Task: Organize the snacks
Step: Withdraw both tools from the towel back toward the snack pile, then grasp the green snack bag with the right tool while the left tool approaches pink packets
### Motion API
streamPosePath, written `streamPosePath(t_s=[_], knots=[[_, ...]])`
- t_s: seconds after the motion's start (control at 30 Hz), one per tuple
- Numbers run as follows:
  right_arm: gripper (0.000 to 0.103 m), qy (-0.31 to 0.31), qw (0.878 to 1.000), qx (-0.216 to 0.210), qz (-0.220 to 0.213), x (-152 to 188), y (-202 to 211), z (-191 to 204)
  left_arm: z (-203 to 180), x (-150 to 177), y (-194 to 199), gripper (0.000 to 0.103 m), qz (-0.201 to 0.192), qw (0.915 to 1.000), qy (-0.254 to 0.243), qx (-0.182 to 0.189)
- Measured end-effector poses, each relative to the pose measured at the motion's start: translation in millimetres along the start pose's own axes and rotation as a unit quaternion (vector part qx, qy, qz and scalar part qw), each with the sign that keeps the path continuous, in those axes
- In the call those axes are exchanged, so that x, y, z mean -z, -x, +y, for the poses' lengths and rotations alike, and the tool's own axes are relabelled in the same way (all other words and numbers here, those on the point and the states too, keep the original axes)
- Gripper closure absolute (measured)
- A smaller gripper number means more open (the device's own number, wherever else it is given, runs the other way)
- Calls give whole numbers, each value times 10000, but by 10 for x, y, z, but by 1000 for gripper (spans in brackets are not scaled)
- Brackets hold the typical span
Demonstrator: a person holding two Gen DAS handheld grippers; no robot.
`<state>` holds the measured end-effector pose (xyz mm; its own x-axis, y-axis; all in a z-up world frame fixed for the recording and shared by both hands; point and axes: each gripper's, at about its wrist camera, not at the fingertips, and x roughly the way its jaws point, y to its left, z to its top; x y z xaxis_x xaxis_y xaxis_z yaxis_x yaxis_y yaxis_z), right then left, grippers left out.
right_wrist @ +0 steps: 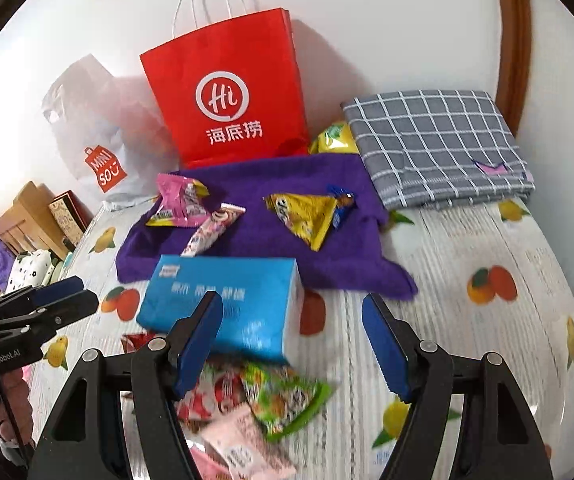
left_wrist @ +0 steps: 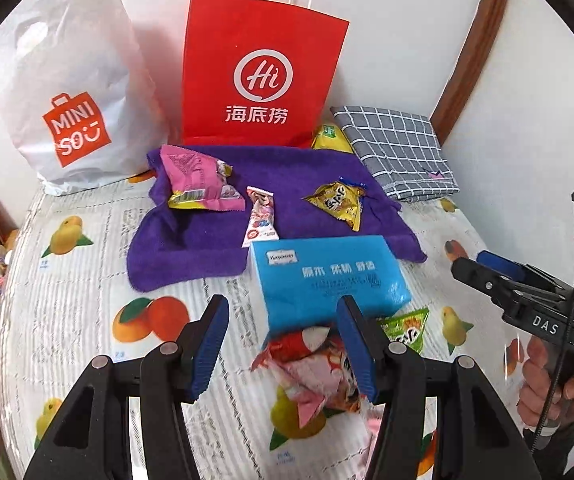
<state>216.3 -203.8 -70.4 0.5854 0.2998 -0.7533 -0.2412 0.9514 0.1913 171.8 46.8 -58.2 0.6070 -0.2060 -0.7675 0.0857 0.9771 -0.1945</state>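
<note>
From the left wrist, the left gripper (left_wrist: 283,344) hung about half open and empty over a red packet (left_wrist: 307,364) lying on the fruit-print cover (left_wrist: 79,280) at the near edge of the blue tissue pack (left_wrist: 327,276). To take it well, I judged the jaws should drop straight over the packet's crumpled middle and stay off the tissue pack. A green packet (left_wrist: 407,330) lay just right of it. Further back, the purple towel (left_wrist: 215,240) carried a pink packet (left_wrist: 197,180), a stick snack (left_wrist: 261,216) and a yellow packet (left_wrist: 337,200).

From the right wrist, the right gripper (right_wrist: 293,344) was empty, its jaws parted fairly wide. The green packet (right_wrist: 287,400) and a pale pink one (right_wrist: 243,436) lay below it. The red bag (right_wrist: 231,100) stood behind the towel, the checked cloth (right_wrist: 439,144) to its right.
</note>
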Motion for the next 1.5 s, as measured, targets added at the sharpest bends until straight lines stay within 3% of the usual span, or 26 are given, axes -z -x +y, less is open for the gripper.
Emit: streamPosePath(t_s=[0.1,0.37,0.93,1.07,1.1,1.13,1.37,1.5], knots=[[31,-10,10000,58,15,80,45,-11,15,65,36,40,11,10000,82,-8],[31,104,9998,117,115,342,31,-10,70,140,26,39,42,9997,241,-70],[36,638,9944,-42,847,719,-687,162,388,327,-21,39,103,9975,684,-151],[38,718,9938,186,828,728,-798,165,368,360,-53,39,186,9975,660,-178],[48,734,9939,195,799,733,-799,159,354,366,-63,39,201,9976,629,-198],[50,753,9939,191,786,738,-789,152,340,374,-74,39,211,9977,606,-221],[51,719,9964,198,415,759,-468,61,175,445,-241,39,406,9978,511,-142],[51,596,9975,276,267,780,-284,-40,57,478,-375,37,542,9970,539,138]])
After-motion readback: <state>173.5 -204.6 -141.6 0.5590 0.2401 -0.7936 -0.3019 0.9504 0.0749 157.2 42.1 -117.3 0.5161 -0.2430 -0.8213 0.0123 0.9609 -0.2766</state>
